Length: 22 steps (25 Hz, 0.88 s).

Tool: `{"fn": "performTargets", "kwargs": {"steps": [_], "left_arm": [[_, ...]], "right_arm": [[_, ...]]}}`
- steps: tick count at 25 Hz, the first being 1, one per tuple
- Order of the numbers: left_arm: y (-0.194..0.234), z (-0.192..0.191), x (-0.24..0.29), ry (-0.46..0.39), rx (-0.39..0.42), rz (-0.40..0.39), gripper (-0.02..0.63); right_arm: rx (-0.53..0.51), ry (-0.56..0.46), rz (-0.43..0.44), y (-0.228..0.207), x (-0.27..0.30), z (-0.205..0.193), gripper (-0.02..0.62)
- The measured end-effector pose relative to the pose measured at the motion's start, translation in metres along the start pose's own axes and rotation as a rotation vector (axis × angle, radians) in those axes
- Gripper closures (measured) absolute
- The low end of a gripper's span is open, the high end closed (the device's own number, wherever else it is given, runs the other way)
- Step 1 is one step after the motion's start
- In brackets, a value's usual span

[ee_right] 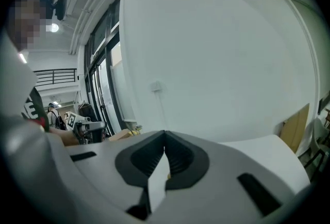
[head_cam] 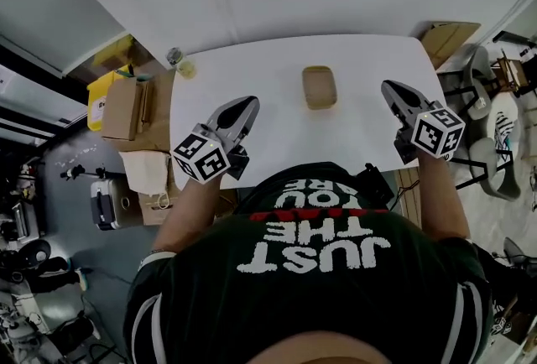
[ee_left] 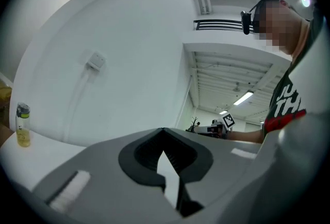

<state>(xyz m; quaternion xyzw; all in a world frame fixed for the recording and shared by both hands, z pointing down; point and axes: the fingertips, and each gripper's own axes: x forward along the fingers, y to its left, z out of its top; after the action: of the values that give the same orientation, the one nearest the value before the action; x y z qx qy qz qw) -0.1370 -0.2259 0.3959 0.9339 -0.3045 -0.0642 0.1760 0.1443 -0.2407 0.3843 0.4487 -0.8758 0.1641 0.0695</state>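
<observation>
Left gripper point(head_cam: 249, 104) and right gripper point(head_cam: 388, 88), both closed and empty, flank tan tray point(head_cam: 320, 87) lying lengthwise away.

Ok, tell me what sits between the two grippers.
A shallow brown tray on the white table, between left gripper and right gripper; head view shows it.

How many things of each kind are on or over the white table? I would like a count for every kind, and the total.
Tools: 2, the left tool and the right tool, both shut and empty, over the near edge of the table.
Brown tray: 1, at the table's middle.
Small bottle: 1, at the far left corner.
Total: 4
</observation>
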Motion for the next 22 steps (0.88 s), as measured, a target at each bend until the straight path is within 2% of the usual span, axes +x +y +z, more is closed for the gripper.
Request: {"fn": "performTargets", "kwargs": {"steps": [4,11,17,22], "left_arm": [[-0.005,-0.012,0.023,-0.015,0.014,0.047,0.6],[-0.005,-0.04,0.054,-0.02,-0.018,0.131,0.6],[0.006,-0.056,0.064,0.001,-0.052,0.142,0.6],[0.024,-0.069,0.068,0.04,-0.057,0.141,0.6]], "right_arm": [[0.031,0.031,0.045,-0.031,0.012,-0.007,0.598],[0.04,0.106,0.126,-0.069,0.046,-0.023,0.597],[0.056,0.137,0.134,-0.08,0.07,-0.036,0.597],[0.081,0.197,0.108,-0.095,0.102,-0.063,0.597]]}}
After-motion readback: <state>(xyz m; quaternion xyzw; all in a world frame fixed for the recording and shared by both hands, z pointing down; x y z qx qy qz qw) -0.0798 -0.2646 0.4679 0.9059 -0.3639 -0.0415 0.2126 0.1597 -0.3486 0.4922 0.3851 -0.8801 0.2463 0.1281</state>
